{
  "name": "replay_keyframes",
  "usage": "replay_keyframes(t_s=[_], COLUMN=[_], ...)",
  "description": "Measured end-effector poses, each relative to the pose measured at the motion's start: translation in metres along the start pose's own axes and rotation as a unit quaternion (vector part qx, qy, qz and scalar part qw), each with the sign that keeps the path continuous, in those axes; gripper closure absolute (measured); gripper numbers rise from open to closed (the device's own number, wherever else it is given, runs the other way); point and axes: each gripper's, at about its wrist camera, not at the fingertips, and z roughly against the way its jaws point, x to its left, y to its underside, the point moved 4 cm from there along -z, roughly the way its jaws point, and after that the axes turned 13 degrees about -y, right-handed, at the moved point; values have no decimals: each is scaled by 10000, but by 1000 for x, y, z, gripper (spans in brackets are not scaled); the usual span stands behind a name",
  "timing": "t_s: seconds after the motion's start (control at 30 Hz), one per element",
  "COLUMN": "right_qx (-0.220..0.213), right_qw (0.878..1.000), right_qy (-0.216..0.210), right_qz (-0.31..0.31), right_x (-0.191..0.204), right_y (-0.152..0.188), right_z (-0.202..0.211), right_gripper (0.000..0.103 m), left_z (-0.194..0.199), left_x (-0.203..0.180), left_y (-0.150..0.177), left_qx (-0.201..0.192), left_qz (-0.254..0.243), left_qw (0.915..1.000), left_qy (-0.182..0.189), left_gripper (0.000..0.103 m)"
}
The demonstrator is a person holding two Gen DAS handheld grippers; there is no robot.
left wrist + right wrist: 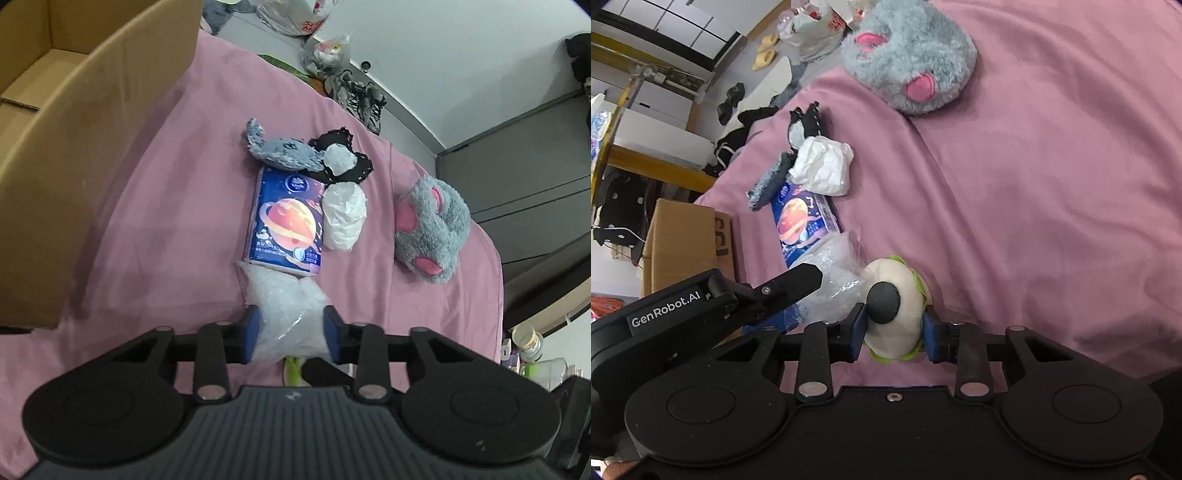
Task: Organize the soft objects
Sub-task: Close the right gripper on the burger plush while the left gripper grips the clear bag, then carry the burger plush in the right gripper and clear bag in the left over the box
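On the pink bed sheet (166,206), my left gripper (291,332) is shut on a clear bubble-wrap bag (284,310), which also shows in the right wrist view (831,280). My right gripper (894,328) is shut on a cream plush eye with a dark pupil and green trim (892,314). Beyond lie a blue planet-print tissue pack (286,221), a crumpled white bag (343,216), a grey plush piece (280,151), a black lace item (343,155) and a grey-and-pink plush slipper (432,229).
An open cardboard box (66,155) stands on the bed at the left. Shoes (358,99) and plastic bags (295,14) lie on the floor past the bed's far edge. A dark cabinet (524,177) stands at the right.
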Motion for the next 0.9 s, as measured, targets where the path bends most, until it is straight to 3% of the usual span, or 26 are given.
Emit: replay_keyframes(t_s=[0.23,0.67,0.9], right_qx=[-259,-957,-1276], right_qw=[9993,9933,9891], right_qy=[-94,-332,-426], right_qz=[258,551,606], right_x=[10,46,70], right_y=[4,17,12], right_z=[19,66,80], right_gripper=[74,74,74], left_z=[19,84,129], left_x=[9,20,23], left_y=[-1,3,-6], left_qx=[-179,-930,-1443], left_qz=[145,-11,-321], left_qw=[9997,9957,9890], left_qy=[6,12,-14], left_gripper=[74,74,74])
